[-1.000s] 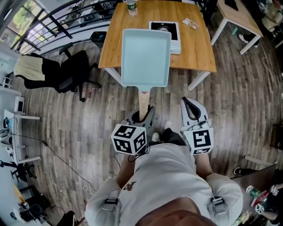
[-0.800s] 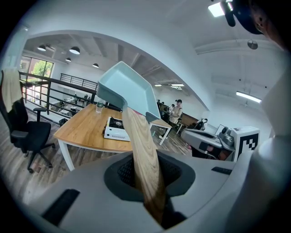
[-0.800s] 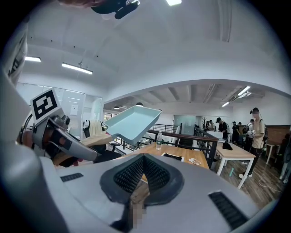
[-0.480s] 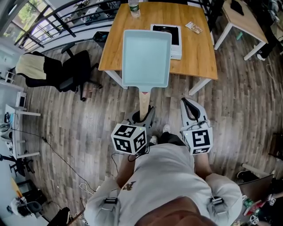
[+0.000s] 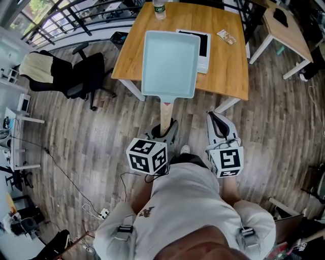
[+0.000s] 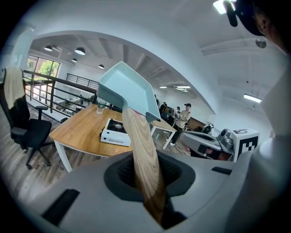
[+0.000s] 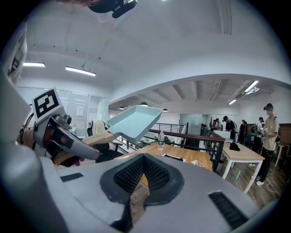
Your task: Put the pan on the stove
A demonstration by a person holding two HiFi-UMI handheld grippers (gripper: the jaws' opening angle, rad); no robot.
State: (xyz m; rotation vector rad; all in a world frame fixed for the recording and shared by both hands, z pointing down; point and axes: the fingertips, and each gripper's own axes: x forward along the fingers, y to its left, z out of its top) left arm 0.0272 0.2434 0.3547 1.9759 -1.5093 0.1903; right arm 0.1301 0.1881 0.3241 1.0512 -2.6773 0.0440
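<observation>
While the person stands a little way back from the tabletop (image 5: 228,71), the left hand-held gripper (image 5: 165,133) is shut tight on the wooden handle (image 5: 166,111) of the pan (image 5: 170,61). It grips the handle low down, near its end, so the pan sticks out far in front, tipped up in the air.

The right hand-held gripper (image 5: 217,119) is just beside it, closed, with nothing in it. I think one gripper is enough to carry the pan.

The pan is light blue and square. It is not on the stove (image 5: 204,51) yet. The stove sits on the tabletop, farther away, and the pan hides part of it from above. I think the pan must go forward and then down. A bottle (image 5: 159,7) stands at the far edge.
</observation>
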